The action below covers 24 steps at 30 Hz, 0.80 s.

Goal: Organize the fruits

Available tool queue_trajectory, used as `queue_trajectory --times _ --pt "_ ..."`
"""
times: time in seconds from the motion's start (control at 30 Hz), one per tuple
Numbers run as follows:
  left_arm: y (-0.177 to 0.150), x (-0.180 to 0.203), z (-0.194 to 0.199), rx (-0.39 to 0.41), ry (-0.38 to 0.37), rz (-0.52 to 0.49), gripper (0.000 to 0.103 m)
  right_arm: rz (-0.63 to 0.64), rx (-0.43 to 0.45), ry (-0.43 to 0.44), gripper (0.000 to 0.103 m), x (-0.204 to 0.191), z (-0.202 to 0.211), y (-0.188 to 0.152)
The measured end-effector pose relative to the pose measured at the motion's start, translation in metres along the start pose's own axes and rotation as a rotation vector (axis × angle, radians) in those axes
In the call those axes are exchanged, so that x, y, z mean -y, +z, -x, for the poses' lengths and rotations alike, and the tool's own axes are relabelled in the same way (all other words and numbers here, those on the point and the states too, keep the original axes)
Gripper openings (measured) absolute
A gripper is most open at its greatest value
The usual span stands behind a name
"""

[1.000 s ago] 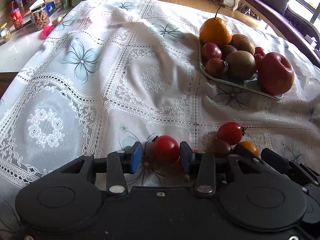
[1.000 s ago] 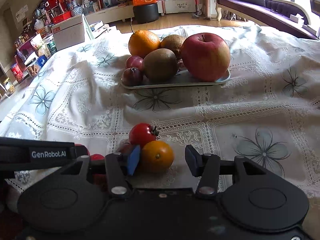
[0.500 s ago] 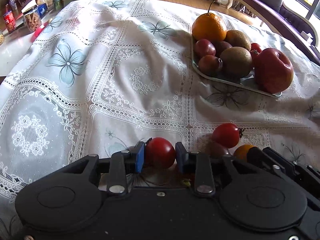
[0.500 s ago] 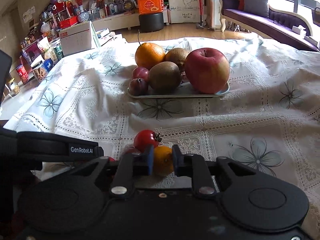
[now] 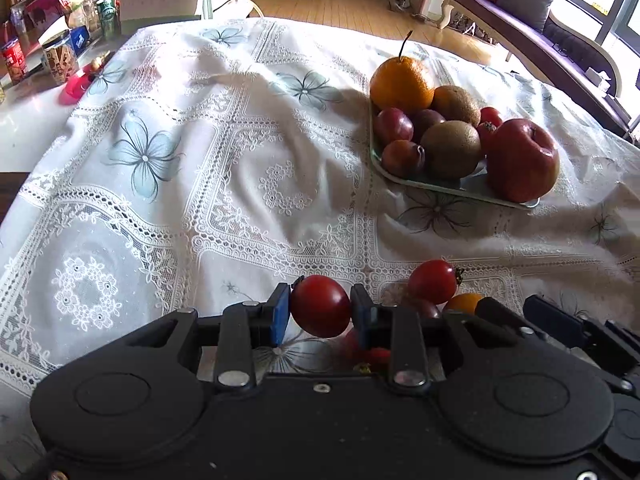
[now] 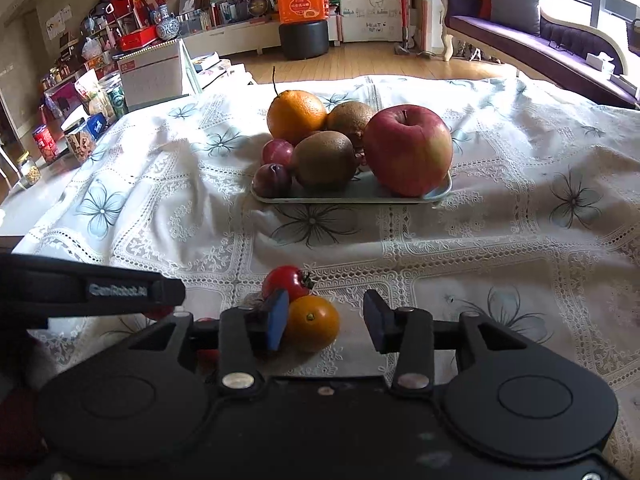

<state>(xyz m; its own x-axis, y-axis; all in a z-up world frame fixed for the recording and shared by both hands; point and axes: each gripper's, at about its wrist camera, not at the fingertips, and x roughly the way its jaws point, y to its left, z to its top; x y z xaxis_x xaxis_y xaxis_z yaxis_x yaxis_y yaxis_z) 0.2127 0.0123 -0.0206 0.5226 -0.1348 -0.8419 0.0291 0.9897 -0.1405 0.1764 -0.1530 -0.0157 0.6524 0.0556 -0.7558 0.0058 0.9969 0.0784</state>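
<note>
Tomato (image 5: 320, 306): clamped in the left gripper (image 5: 319, 310), raised off the tablecloth (image 5: 248, 168).
Right gripper (image 6: 325, 316): spread wide, small orange fruit (image 6: 313, 323) touching its left pad.

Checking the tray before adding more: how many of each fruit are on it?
Orange: 1
Apple: 1
Kiwis: 2
Plums: 3
Small tomatoes, partly hidden: 2
Total on the tray: 9

Left tool (image 5: 320, 312) clamped tight, right tool (image 6: 326, 318) spread wide.
</note>
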Motion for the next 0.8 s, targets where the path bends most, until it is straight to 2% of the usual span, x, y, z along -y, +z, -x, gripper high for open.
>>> queue_trajectory --times 0.1,0.17,0.3,0.5,0.53,0.57,0.6,0.63,0.8 --pt "0.002 -0.001 0.019 0.021 -0.011 -0.001 0.040 -0.028 -0.043 -0.012 0.045 0.003 -0.009 -0.001" --pt "0.000 -0.001 0.032 0.030 -0.015 -0.007 0.040 -0.045 -0.058 -0.004 0.050 0.005 -0.011 -0.003" --pt "-0.013 0.003 0.059 0.065 -0.025 -0.044 0.040 -0.021 -0.087 0.000 0.052 -0.002 -0.018 -0.006" --pt "-0.039 0.003 0.080 0.072 -0.063 -0.062 0.040 -0.003 -0.062 -0.043 0.053 -0.009 -0.023 -0.006" --pt "-0.045 0.004 0.083 0.070 -0.061 -0.065 0.040 -0.012 -0.067 -0.038 0.053 -0.008 -0.024 -0.005" --pt "-0.050 0.004 0.084 0.068 -0.054 -0.071 0.040 -0.026 -0.075 -0.027 0.047 -0.005 -0.024 -0.005" --pt "-0.056 0.005 0.086 0.069 -0.044 -0.072 0.040 -0.038 -0.078 0.005 0.037 -0.003 -0.024 -0.005" --pt "-0.062 0.004 0.088 0.074 -0.039 -0.072 0.040 -0.045 -0.078 0.030 0.035 0.000 -0.022 -0.006" --pt "-0.088 0.003 0.094 0.080 -0.057 -0.046 0.040 -0.040 -0.042 0.020 0.035 0.001 -0.012 -0.012"
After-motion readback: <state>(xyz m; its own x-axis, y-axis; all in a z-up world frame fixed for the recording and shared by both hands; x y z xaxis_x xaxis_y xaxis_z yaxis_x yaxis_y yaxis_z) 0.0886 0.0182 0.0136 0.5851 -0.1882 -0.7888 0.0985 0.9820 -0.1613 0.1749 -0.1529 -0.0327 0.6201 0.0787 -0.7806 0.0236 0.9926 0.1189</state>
